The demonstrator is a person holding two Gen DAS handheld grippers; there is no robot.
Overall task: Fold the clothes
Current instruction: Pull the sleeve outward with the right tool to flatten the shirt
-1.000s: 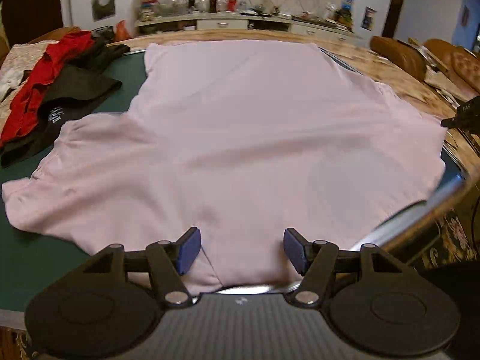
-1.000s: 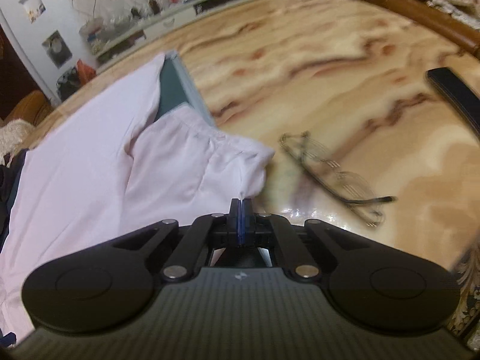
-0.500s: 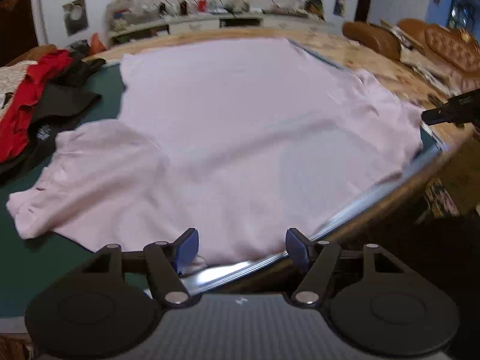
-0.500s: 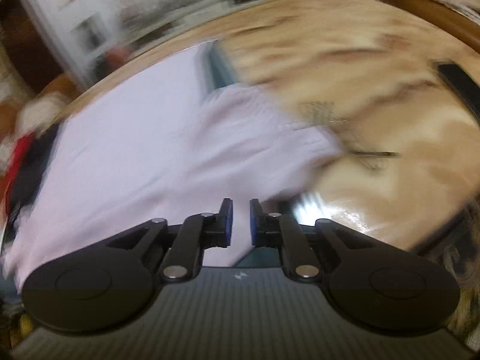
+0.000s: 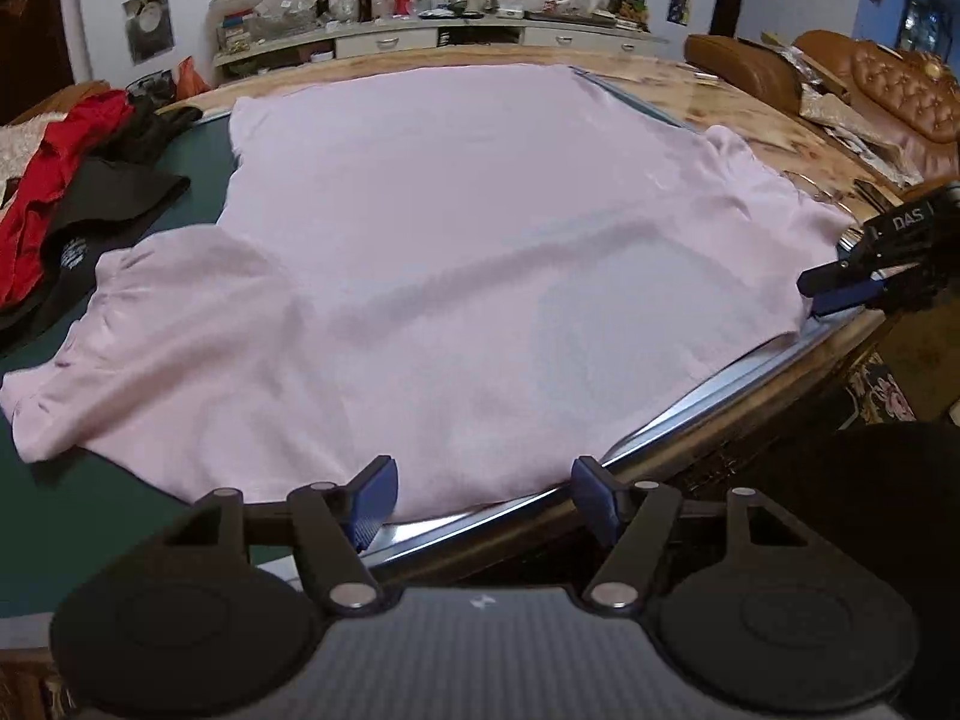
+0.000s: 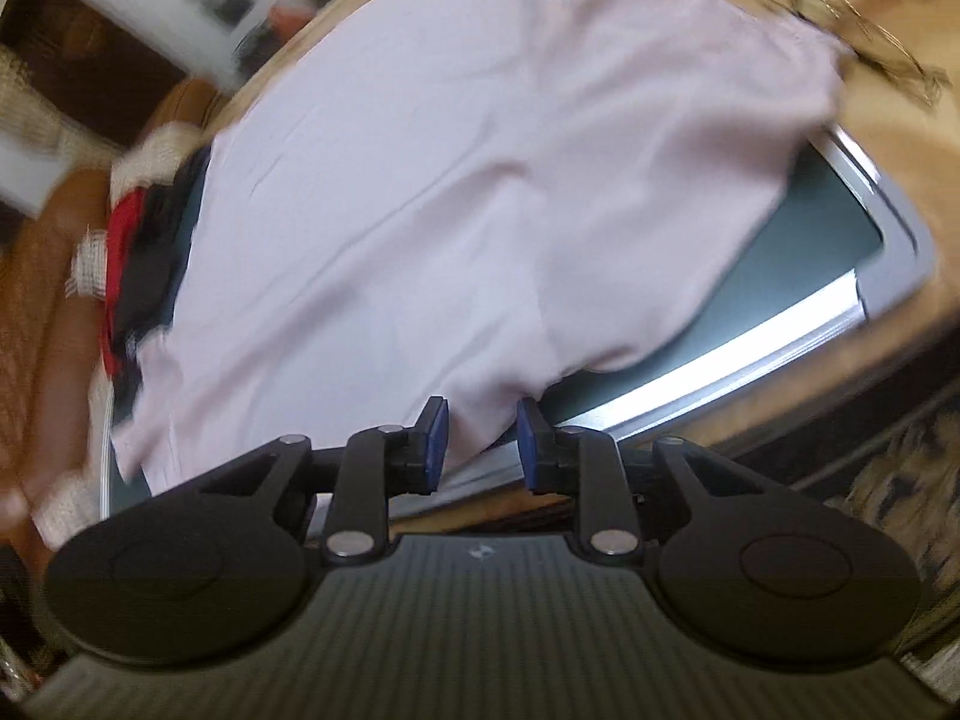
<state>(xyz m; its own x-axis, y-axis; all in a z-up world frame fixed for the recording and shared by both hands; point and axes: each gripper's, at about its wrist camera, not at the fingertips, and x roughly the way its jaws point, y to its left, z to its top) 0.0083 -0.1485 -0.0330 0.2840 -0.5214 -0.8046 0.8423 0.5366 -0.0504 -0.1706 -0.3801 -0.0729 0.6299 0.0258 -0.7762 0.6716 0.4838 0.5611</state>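
A pale pink T-shirt lies spread flat on the dark green mat, both sleeves out to the sides. My left gripper is open at the shirt's near edge, over the mat's metal rim, with nothing between its fingers. My right gripper is open too, its blue pads on either side of a tip of the shirt's edge without closing on it. From the left wrist view the right gripper shows at the right sleeve's edge. The right wrist view is tilted and blurred.
A heap of red and black clothes lies on the mat's left side. Eyeglasses rest on the marbled table past the right sleeve. The mat's metal rim runs along the table edge. Brown leather chairs stand at the right.
My right gripper has let go of the right sleeve, opened, and swung toward the shirt's near edge. My left gripper has drawn back a little, staying open.
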